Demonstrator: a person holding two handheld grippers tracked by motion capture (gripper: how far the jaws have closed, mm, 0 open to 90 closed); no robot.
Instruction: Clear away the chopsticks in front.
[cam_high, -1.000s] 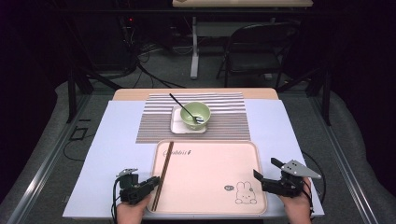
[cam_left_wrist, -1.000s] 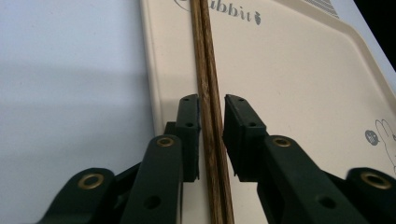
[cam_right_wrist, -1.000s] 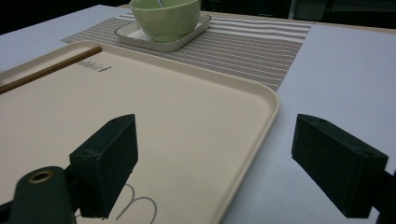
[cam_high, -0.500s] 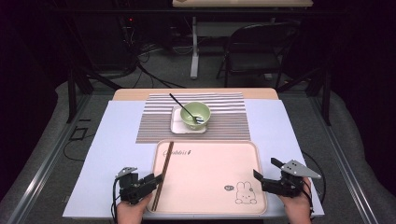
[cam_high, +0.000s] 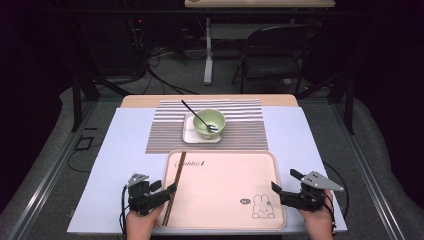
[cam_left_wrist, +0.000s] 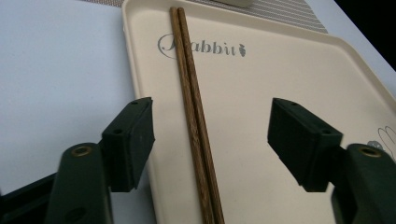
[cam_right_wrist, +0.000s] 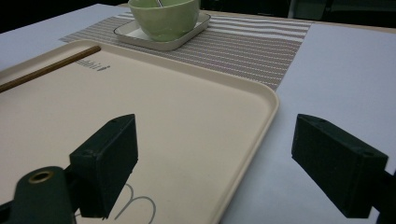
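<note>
Chopsticks (cam_left_wrist: 196, 121) lie side by side along the left edge of the tray (cam_high: 225, 200), running near to far. Left gripper (cam_high: 167, 192) straddles their near end, jaws just opened wide, pads clear of them. Right gripper (cam_high: 282, 187) gapes over the tray's right rim.

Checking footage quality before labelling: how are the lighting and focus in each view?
High view: table evenly lit, room behind dark, image soft. Left gripper view: chopsticks and tray lettering sharp, the near jaws slightly blurred. Right gripper view: green bowl clear, near jaws soft, soft shadows, no glare.
</note>
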